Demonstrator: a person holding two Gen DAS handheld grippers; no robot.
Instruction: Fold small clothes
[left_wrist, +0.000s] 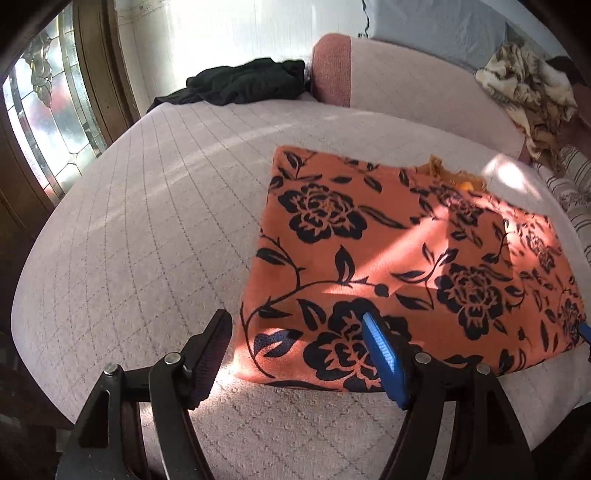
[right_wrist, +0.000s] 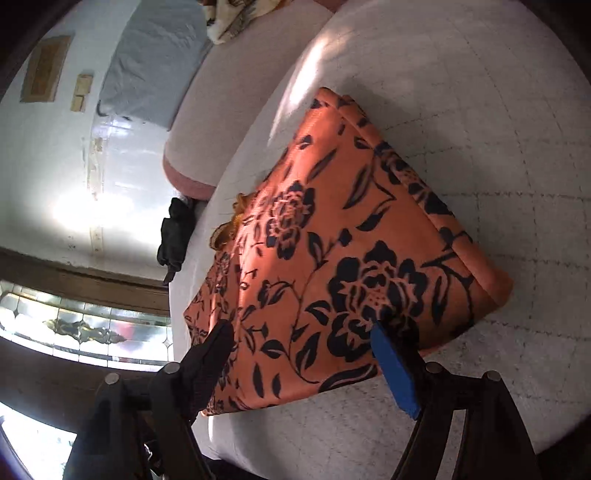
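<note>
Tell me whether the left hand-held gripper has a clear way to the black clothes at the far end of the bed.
Probably yes: the left hand-held gripper is open and empty, and only bare bedspread lies between it and the black clothes.

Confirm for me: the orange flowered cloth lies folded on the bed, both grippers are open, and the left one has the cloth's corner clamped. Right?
Not quite. The left gripper clamps nothing: in the left wrist view its jaws stand apart above the near corner of the orange flowered cloth, pads off the fabric. The rest holds: the cloth lies folded on the bed, and the right gripper is open too.
</note>
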